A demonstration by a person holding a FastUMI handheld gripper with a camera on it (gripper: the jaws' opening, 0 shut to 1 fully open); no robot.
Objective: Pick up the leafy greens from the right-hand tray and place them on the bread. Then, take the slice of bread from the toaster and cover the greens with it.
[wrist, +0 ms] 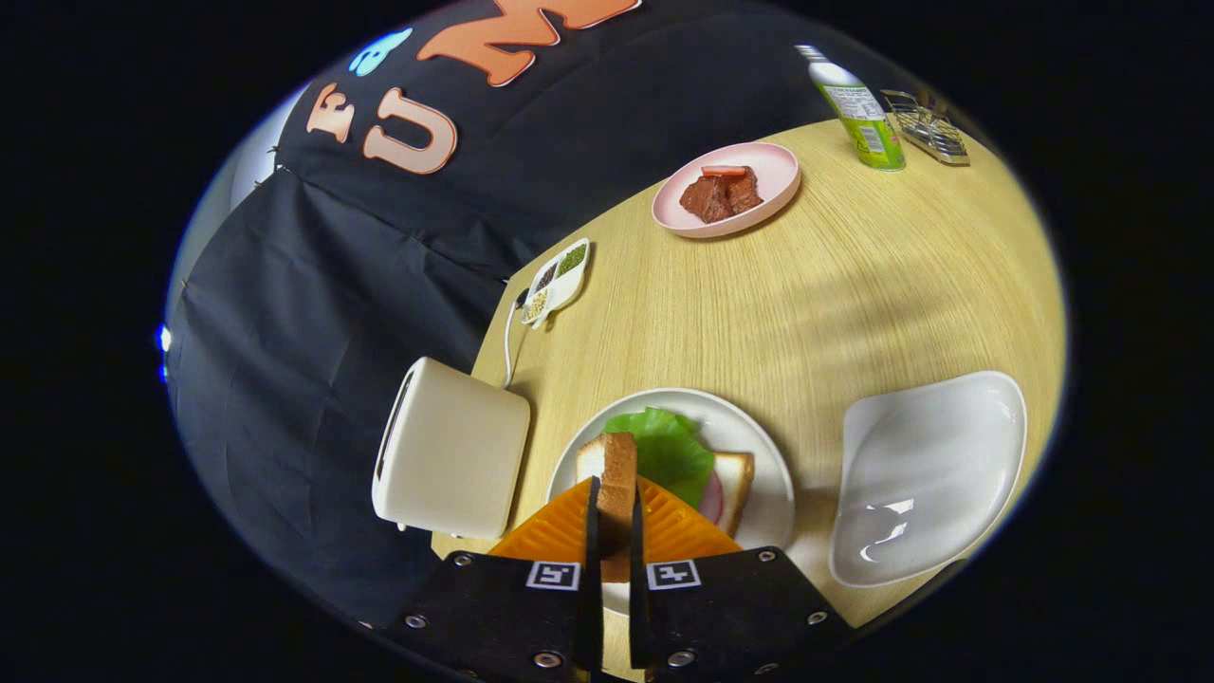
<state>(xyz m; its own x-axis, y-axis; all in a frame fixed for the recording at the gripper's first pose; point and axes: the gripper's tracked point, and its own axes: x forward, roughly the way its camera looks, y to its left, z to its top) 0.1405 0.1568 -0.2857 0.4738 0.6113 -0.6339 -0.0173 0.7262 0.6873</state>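
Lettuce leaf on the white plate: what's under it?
Under the lettuce leaf: a pink slice and bottom bread, on the white plate. The gripper, shut on a bread slice, hides the rest.

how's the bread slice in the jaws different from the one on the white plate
The held bread slice stands on edge, pinched between the gripper's jaws above the plate; the bottom bread slice lies flat on the white plate. The held slice is bare, while the bottom slice carries the leafy greens and a pink slice of meat. Both show pale crumb with a brown crust.
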